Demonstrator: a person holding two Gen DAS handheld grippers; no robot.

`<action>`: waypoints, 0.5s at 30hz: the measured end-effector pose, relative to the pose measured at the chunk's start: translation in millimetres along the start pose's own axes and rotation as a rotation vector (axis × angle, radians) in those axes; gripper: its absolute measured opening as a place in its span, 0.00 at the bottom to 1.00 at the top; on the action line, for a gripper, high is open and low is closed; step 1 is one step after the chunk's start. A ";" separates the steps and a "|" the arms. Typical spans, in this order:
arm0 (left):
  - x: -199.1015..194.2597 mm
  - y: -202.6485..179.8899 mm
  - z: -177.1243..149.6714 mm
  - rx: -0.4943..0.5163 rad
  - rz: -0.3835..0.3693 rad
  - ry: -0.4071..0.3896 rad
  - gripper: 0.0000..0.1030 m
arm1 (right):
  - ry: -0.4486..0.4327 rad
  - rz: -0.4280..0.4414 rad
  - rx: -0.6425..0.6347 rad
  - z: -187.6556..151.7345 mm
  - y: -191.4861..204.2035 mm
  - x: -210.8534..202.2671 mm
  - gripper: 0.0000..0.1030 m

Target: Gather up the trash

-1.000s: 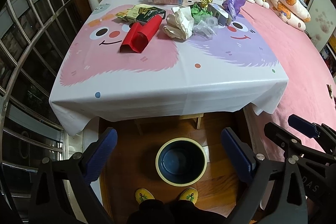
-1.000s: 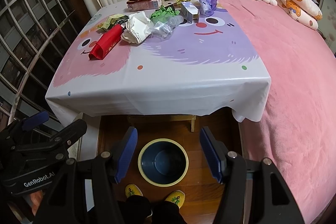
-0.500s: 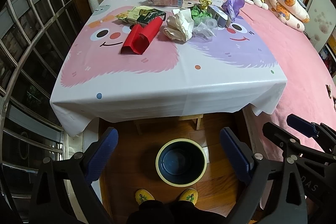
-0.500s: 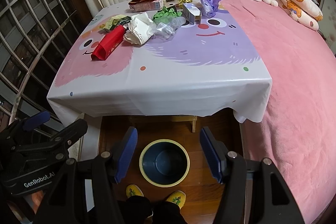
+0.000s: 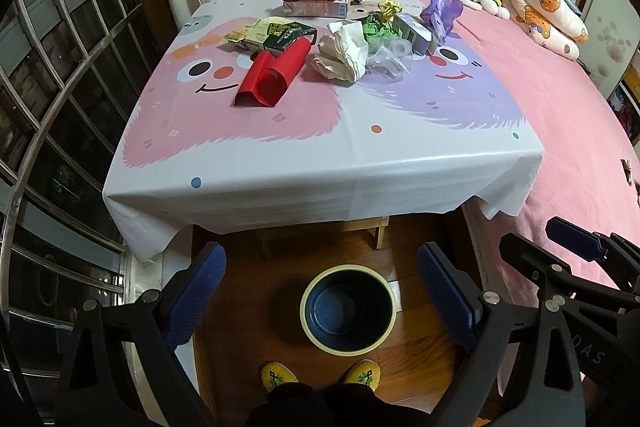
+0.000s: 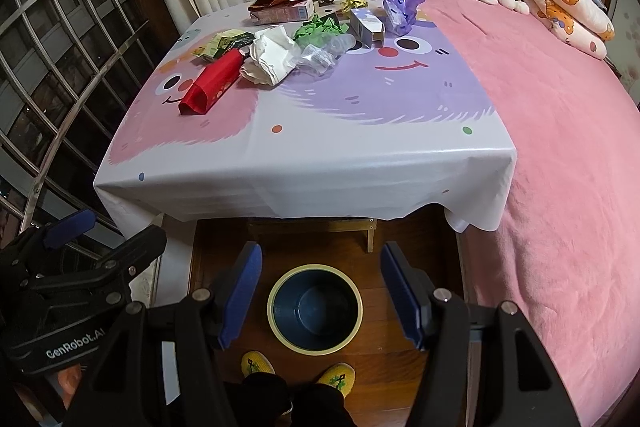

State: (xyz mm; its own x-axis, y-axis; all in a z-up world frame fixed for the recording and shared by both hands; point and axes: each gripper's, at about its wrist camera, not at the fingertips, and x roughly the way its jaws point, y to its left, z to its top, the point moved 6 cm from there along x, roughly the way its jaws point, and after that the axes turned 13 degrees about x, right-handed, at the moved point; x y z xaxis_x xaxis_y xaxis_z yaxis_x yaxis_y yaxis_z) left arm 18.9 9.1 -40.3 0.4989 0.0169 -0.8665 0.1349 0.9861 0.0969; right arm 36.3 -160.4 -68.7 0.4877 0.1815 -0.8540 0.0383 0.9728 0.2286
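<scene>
— Looking down, what do you see by the person's feet?

— A dark blue bin with a pale rim (image 5: pixel 347 311) stands on the wood floor, just before two yellow slippers (image 6: pixel 335 377). It looks empty inside.

— And the tools?

— The left gripper (image 5: pixel 318 297) hangs over the bin, its blue pads wide apart, nothing between them. The right gripper (image 6: pixel 319 301) is the same: jaws wide, holding nothing.

— Where is the trash?

— All on the table with the cartoon cloth (image 5: pixel 320 155), at the far half. A red paper tube (image 5: pixel 276 77) lies nearest, beside it a crumpled white bag (image 5: pixel 342 53), then clear plastic (image 6: pixel 324 53), green paper (image 6: pixel 318 27), a small carton (image 6: pixel 366 25) and a purple bag (image 6: pixel 402 3). Beside the table is a pink bed (image 6: pixel 560 147).
</scene>
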 end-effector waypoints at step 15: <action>-9.4 3.3 8.1 -0.004 0.013 0.000 0.92 | -0.006 0.026 -0.009 9.0 12.3 -1.2 0.60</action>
State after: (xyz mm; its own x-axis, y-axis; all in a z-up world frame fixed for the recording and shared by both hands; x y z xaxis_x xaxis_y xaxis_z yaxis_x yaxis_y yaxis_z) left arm 21.6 10.8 -27.9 0.5010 0.0300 -0.8649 0.1244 0.9865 0.1063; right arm 44.1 -149.9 -60.6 0.4938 0.2056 -0.8449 0.0174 0.9691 0.2460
